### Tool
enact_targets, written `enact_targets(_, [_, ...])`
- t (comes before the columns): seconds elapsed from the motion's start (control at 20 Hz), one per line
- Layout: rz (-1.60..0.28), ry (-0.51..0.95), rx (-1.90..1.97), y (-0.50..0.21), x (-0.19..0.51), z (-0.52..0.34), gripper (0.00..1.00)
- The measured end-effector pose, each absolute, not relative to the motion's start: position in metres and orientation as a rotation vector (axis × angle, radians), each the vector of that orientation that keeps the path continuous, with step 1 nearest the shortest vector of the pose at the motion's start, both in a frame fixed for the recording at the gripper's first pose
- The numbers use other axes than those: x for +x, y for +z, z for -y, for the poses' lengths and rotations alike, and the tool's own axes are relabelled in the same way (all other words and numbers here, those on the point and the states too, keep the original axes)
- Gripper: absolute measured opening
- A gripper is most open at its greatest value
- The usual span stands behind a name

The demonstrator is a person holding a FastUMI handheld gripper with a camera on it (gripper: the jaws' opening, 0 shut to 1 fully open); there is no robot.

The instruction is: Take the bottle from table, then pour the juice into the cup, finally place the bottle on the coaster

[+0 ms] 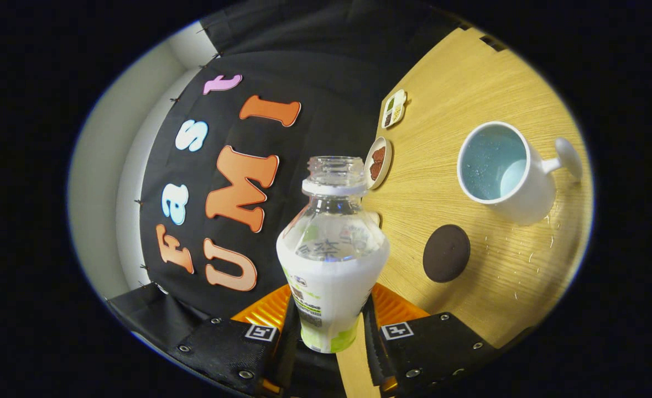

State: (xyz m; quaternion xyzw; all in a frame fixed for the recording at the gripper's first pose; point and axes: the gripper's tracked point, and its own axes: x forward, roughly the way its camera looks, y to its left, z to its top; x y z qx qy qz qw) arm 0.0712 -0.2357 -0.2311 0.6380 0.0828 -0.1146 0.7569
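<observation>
My gripper (328, 326) is shut on a clear plastic bottle (331, 249) with a white label and no cap; both fingers press its lower body. The whole view is rolled, so the wooden table (486, 72) stands tilted beside the bottle. A white cup (505, 171) with a pale blue inside and a handle stands on the table beyond the fingers, apart from the bottle's open mouth. A round dark coaster (446, 253) lies on the wood between the cup and the bottle. No liquid shows at the bottle's mouth.
A small round dish (378, 161) with brown pieces sits just behind the bottle's neck, and a small divided tray (394, 108) lies farther along the table's back edge. Small droplets (530, 257) speckle the wood near the cup. The black booth cloth hangs behind.
</observation>
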Motion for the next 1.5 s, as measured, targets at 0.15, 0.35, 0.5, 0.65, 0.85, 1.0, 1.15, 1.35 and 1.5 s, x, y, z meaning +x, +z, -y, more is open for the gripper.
enact_targets(0.15, [-0.185,-0.262,1.432,-0.238,0.074,0.236,0.54])
enact_targets(0.35, [-0.158,-0.246,1.51,-0.234,0.079,0.239,0.54])
enact_targets(0.5, [-0.128,-0.24,1.569,-0.229,0.079,0.242,0.54])
enact_targets(0.65, [-0.113,-0.236,1.601,-0.233,0.079,0.244,0.54])
enact_targets(0.85, [-0.097,-0.256,1.643,-0.233,0.081,0.249,0.54])
enact_targets(1.0, [-0.087,-0.268,1.678,-0.235,0.082,0.252,0.54])
enact_targets(1.15, [-0.086,-0.268,1.697,-0.236,0.083,0.252,0.54])
enact_targets(1.35, [-0.085,-0.274,1.713,-0.237,0.082,0.252,0.54])
enact_targets(1.5, [-0.077,-0.283,1.727,-0.236,0.082,0.255,0.54])
